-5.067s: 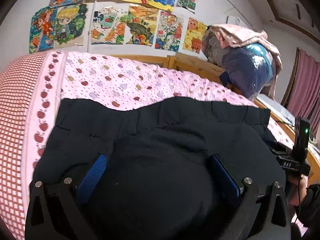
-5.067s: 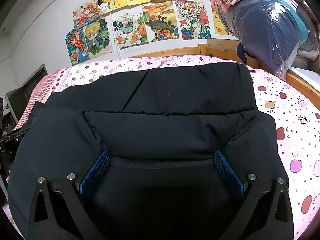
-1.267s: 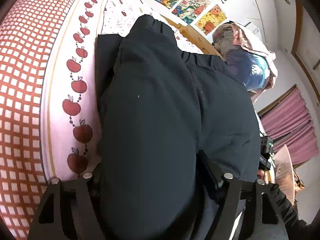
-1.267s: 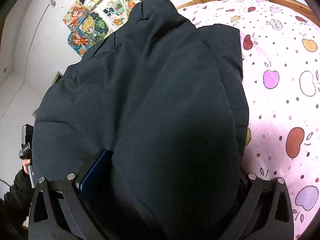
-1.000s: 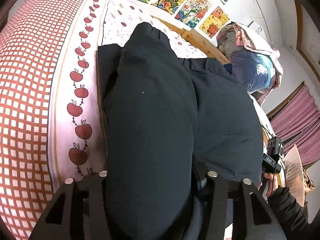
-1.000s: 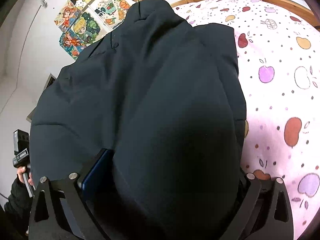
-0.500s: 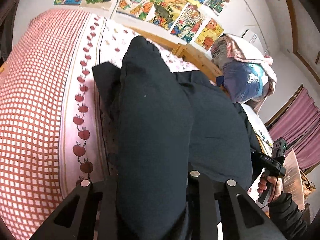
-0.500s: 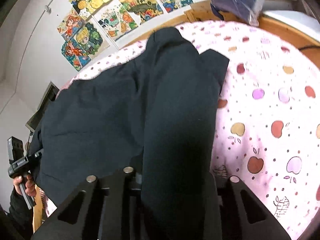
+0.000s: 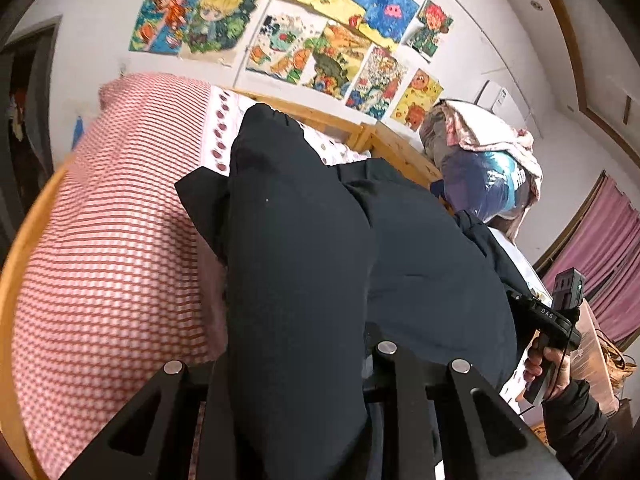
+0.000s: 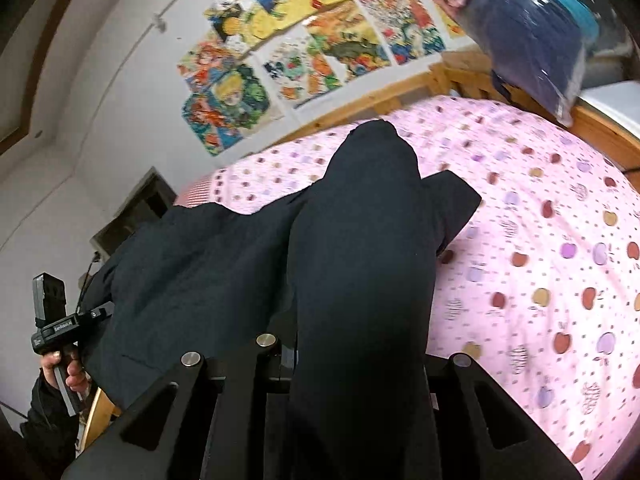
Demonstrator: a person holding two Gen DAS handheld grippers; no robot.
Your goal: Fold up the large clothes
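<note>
Now I pinch one side of the black jacket (image 9: 296, 264) in each hand-held gripper, left (image 9: 296, 364) and right (image 10: 356, 364), lifting it off the bed (image 10: 560, 240) to fold over.

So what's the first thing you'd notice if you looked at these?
The big black garment, bunched into a thick ridge running away from each tool: the left tool and the right tool are both shut on it. Under it lies the pink bedspread dotted with apples, and bright cartoon drawings cover the wall behind the bed.
</note>
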